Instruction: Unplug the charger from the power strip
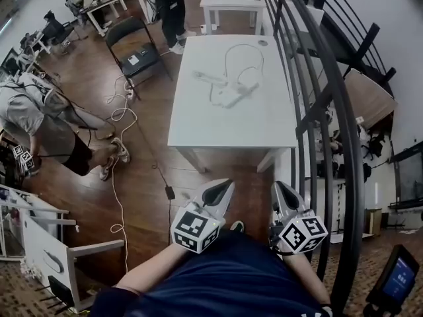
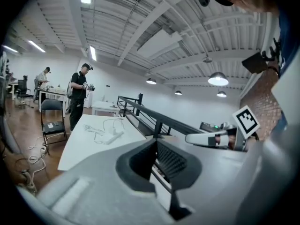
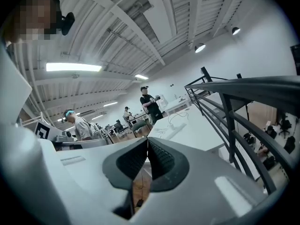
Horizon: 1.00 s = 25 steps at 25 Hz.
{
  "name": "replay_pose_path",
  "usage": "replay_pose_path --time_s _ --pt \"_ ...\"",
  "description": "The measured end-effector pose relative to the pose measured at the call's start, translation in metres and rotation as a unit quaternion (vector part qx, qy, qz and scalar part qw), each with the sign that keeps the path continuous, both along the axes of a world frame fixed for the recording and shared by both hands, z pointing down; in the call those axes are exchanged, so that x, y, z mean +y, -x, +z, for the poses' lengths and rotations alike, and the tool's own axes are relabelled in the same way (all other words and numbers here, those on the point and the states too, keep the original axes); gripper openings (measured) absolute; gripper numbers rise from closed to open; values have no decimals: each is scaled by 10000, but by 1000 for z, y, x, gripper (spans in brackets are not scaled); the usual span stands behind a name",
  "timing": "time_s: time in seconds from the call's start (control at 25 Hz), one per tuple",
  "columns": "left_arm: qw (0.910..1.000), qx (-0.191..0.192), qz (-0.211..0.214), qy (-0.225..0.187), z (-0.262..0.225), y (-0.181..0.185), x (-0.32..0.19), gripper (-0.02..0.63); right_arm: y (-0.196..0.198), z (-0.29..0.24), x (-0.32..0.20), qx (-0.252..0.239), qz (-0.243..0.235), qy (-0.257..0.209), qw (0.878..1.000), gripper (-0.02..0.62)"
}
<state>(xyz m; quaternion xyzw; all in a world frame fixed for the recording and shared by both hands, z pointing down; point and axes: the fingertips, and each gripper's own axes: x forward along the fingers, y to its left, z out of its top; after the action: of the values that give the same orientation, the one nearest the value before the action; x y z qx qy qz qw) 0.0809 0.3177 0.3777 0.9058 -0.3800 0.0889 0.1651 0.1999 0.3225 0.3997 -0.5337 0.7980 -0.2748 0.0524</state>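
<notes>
The person is standing back from a white counter (image 1: 218,127) and holding both tools low, close to the body, well short of the counter's near edge. The left tool (image 1: 227,185) is pointing forward and a little down, its jaws pressing together with nothing between them; looking along it, the dark ribbed pads are meeting at the tip (image 2: 156,143). The right tool (image 1: 278,187) is sitting just beside it, apart from it, and its jaws are likewise closing on nothing, pad lying against pad (image 3: 146,143).

The power strip (image 1: 232,95) is lying near the middle of the counter, white on white, with a thin white cable (image 1: 241,53) looping away from it toward the far end. The charger is somewhere in that small white cluster, but from this far off I cannot pick it out from the strip. Neither tool is touching any of it.

A black railing (image 1: 310,78) is running along the right side of the counter. A black folding chair (image 1: 135,51) is standing at the counter's left far corner, and a white cord (image 1: 119,117) is trailing across the wooden floor (image 1: 145,170). One person (image 1: 170,5) is standing beyond the chair; another (image 1: 39,111) is bending over at the left of the room.
</notes>
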Motion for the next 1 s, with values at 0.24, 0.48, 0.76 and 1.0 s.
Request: replay_pose_path --time_s 0.24,0.48,0.76,1.0 --pt "9999 -93 -84 10 1 -6 -2 6 -22 7 0 -148 199 92 9996 11" --pt "9999 -84 -81 -36 -3 -9 -12 6 -24 3 -10 -162 220 55 9996 11" --pt "9999 33 -30 90 7 -6 -49 6 -24 10 -42 -50 355 173 9992 11" --pt "9991 151 389 69 21 -16 -109 8 -30 20 -93 215 651 392 9969 11"
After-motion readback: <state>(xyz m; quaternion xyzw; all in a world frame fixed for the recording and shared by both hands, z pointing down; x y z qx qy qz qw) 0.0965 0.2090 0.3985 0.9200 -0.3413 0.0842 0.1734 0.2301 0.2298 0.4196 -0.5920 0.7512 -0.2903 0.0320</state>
